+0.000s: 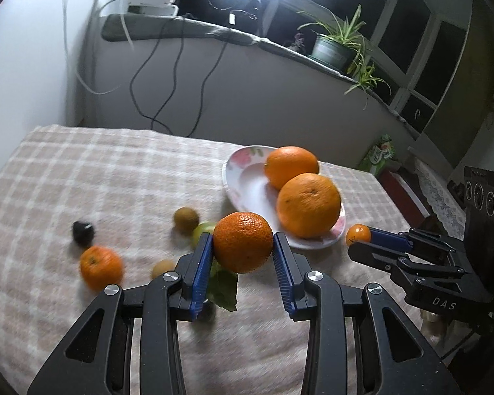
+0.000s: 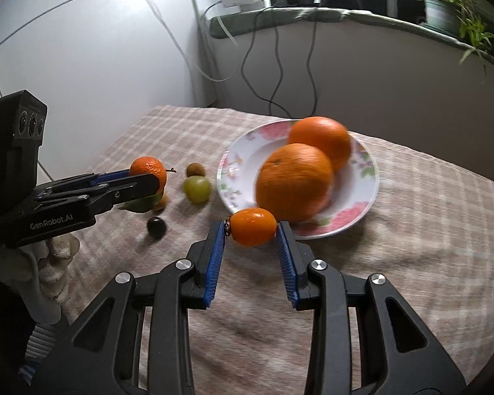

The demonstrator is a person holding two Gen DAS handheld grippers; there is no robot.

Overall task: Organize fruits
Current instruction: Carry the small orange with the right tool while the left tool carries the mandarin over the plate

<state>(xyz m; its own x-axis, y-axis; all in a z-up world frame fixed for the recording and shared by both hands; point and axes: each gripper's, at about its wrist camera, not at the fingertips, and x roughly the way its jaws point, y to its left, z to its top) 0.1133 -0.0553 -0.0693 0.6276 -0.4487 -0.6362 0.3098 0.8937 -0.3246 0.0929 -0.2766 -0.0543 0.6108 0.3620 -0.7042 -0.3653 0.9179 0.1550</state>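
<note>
My left gripper (image 1: 243, 241) is shut on a bumpy tangerine (image 1: 242, 242) with a green leaf (image 1: 222, 288), held above the checked tablecloth (image 1: 98, 177). My right gripper (image 2: 251, 227) is shut on a small oval kumquat (image 2: 253, 226), just in front of the flowered plate (image 2: 247, 154). Two big oranges (image 2: 294, 181) (image 2: 321, 141) lie on that plate. The right wrist view shows the left gripper (image 2: 148, 179) with its tangerine (image 2: 148, 169) at the left. In the left wrist view the right gripper (image 1: 362, 240) holds the kumquat (image 1: 358, 234) beside the plate (image 1: 247, 181).
Loose on the cloth lie a second tangerine (image 1: 101, 266), a dark grape (image 2: 156, 227), a green grape (image 2: 197, 189), a brown kiwi-like fruit (image 2: 195, 169) and a small yellowish fruit (image 1: 163, 268). A gloved hand (image 2: 49, 256) holds the left gripper. Cables hang down the wall behind.
</note>
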